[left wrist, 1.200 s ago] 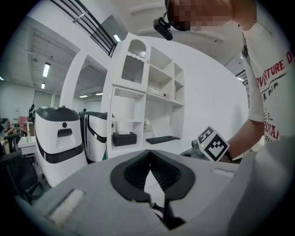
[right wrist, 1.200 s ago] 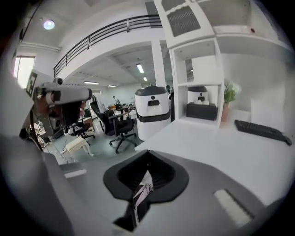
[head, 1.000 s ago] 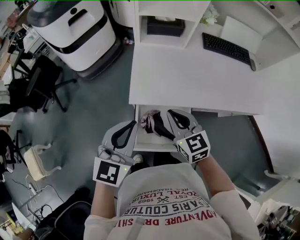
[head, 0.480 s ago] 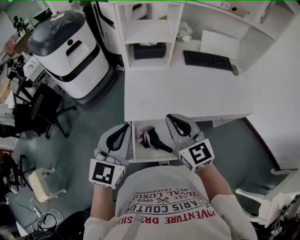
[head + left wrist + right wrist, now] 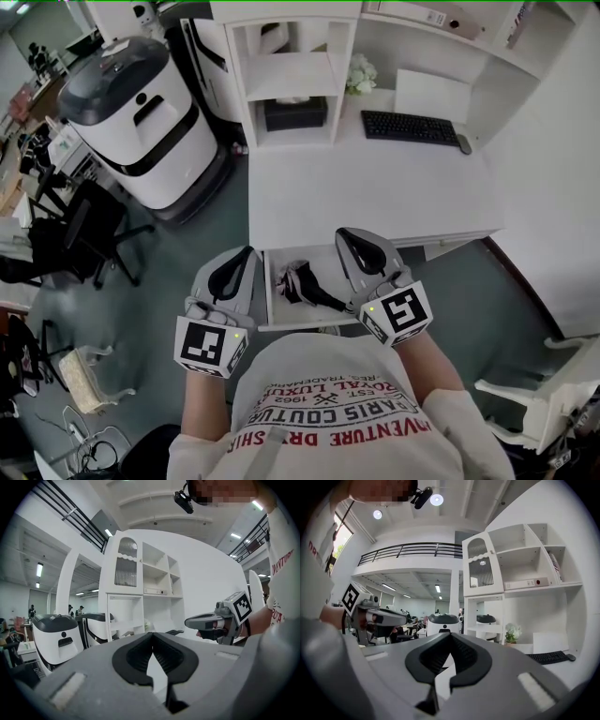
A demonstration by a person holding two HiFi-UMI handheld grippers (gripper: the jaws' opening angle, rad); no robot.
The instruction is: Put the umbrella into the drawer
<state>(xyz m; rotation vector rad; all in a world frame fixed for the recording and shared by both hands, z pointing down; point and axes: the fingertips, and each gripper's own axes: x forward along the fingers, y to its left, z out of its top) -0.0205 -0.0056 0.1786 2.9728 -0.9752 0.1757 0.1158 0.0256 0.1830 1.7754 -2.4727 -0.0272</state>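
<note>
The folded umbrella [image 5: 302, 279], dark with a pale patterned canopy, lies inside the open white drawer [image 5: 270, 302] under the desk's front edge. My left gripper [image 5: 247, 252] hovers above the drawer's left side, shut and empty. My right gripper [image 5: 343, 233] hangs over the drawer's right side, also shut with nothing in it. In the left gripper view the left gripper [image 5: 152, 633] points level at the shelving, and the right gripper [image 5: 211, 620] shows beside it. In the right gripper view the right gripper [image 5: 451, 634] likewise points level, with the left gripper [image 5: 384, 617] at its left. Neither of those views shows the umbrella.
The white desk [image 5: 375, 187] carries a black keyboard [image 5: 410, 127], a white flower bunch [image 5: 360, 73] and a black box [image 5: 294, 112] in its shelf unit. A large white machine [image 5: 141, 103] and a black office chair [image 5: 80, 234] stand at the left, a white chair [image 5: 534, 403] at the lower right.
Both grippers have risen away from the drawer, the right one more. The head view has pulled back and shows more of the desk. The umbrella stays in the drawer.
</note>
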